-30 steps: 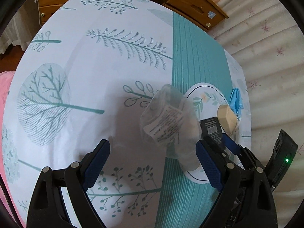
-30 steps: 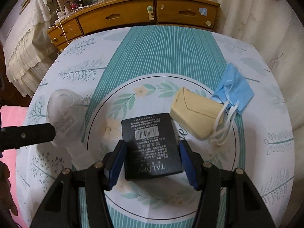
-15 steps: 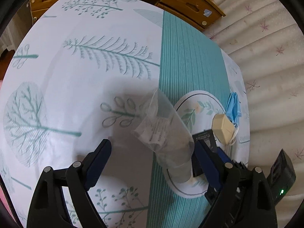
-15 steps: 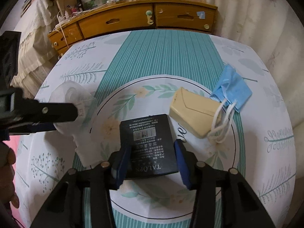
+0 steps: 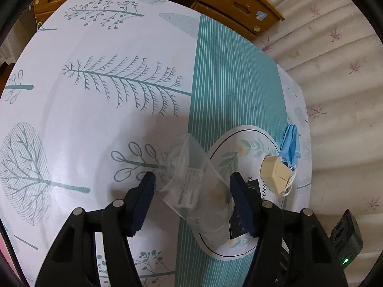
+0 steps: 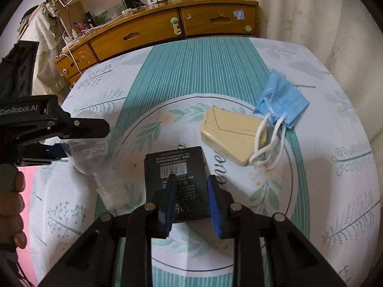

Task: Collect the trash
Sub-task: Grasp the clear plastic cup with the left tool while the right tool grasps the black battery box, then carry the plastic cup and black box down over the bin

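The clear plastic bag [image 5: 198, 191] lies on the table [image 5: 95, 124], left of the black box [image 6: 177, 179], its long axis running away between the half-closed left tongs [image 5: 191, 201], pads just beside it. The right tongs [image 6: 191, 201], narrowing, straddle the box.

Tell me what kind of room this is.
Probably a lived-in bedroom or living room: a wooden dresser cluttered with bottles and photos, curtains, and a table under a leaf-print cloth.
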{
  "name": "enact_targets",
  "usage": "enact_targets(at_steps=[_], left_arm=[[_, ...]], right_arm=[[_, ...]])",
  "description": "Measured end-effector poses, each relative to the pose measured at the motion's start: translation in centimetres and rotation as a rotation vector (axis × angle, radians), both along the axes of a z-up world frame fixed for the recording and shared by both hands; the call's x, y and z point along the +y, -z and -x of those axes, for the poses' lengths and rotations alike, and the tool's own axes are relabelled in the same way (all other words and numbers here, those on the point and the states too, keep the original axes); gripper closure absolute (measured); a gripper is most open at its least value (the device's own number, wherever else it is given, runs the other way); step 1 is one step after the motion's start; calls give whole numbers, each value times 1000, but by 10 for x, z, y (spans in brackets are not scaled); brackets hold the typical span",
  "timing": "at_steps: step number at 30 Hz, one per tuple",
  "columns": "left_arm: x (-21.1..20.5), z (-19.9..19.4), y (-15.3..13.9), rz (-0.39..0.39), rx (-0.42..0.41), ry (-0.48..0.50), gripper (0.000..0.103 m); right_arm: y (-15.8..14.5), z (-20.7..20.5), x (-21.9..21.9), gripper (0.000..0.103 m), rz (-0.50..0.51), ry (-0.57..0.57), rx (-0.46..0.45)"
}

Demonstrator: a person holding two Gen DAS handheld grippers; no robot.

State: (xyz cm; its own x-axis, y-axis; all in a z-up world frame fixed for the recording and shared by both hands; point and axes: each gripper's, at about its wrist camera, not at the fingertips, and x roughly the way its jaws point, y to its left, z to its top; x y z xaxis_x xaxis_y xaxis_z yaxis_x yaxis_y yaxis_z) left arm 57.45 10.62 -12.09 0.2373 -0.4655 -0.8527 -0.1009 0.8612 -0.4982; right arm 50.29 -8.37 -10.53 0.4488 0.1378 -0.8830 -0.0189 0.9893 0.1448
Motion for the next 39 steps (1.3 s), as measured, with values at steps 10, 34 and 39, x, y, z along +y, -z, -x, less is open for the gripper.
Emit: enact_targets(at_steps=[10, 34, 39], left_arm=[[5, 19, -19, -45, -54, 98, 43], [4, 167, -79, -122, -145, 224, 45], [-13, 239, -104, -146, -183, 202, 45]], right_arm=[[4, 0, 34, 37, 92, -82, 34], [-40, 127, 9, 44, -101, -4, 34], [-66, 194, -12, 44, -152, -31, 29]])
